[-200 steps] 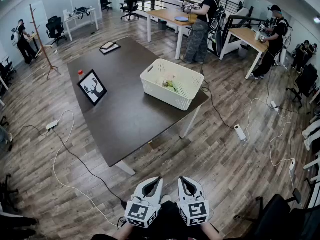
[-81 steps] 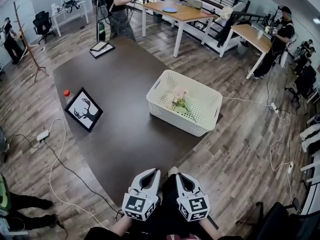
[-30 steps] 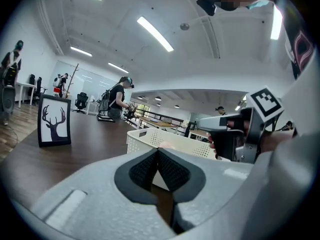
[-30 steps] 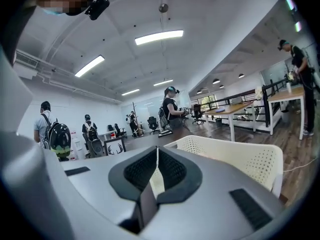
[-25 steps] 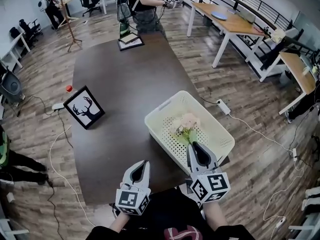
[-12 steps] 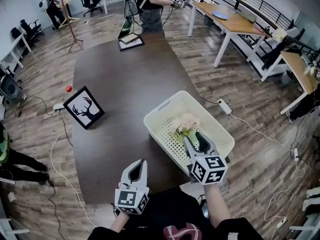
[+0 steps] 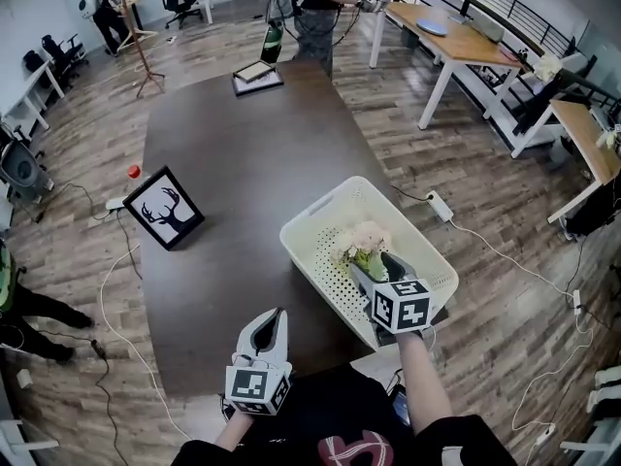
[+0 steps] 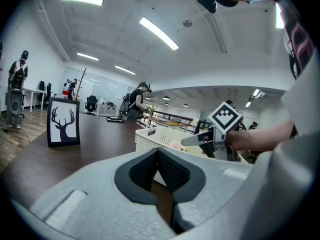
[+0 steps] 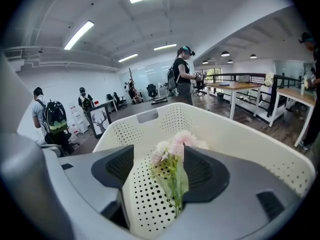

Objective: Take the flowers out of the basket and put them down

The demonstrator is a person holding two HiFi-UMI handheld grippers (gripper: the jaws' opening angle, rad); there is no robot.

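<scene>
Open-plan office with a wood-plank floor, desks and swivel chairs, and in its middle a long dark brown table (image 7: pixel 243 163). At the table's near right corner sits a white perforated plastic basket (image 7: pixel 309 233), rectangular, with a cut-out handle in its far wall. Inside it lies a small bunch of pale pink flowers with green stems (image 7: pixel 359 243), blooms toward the far side, stems toward the person holding the tools.

The right gripper (image 7: pixel 378 263) reaches down into the basket, over the stems. In the right gripper view its dark pads (image 9: pixel 117 169) stand apart and are opening; the flowers (image 9: pixel 172 159) lie between them, close against the right-hand pad, but neither pad is pressing on them. The basket's dotted floor and walls (image 9: pixel 240 134) fill the space beyond.

The left gripper (image 7: pixel 275 320) hangs low at the near edge of the table, well apart from the basket. In its own view the left gripper (image 8: pixel 158 159) has its jaw tips together with nothing between them, and the right gripper (image 8: pixel 200 140) shows over the basket's rim (image 8: pixel 150 136).

On the table's left side stands a black-framed picture of a deer silhouette (image 7: pixel 163 207). Another person (image 7: pixel 315 8) stands at the table's far end
</scene>
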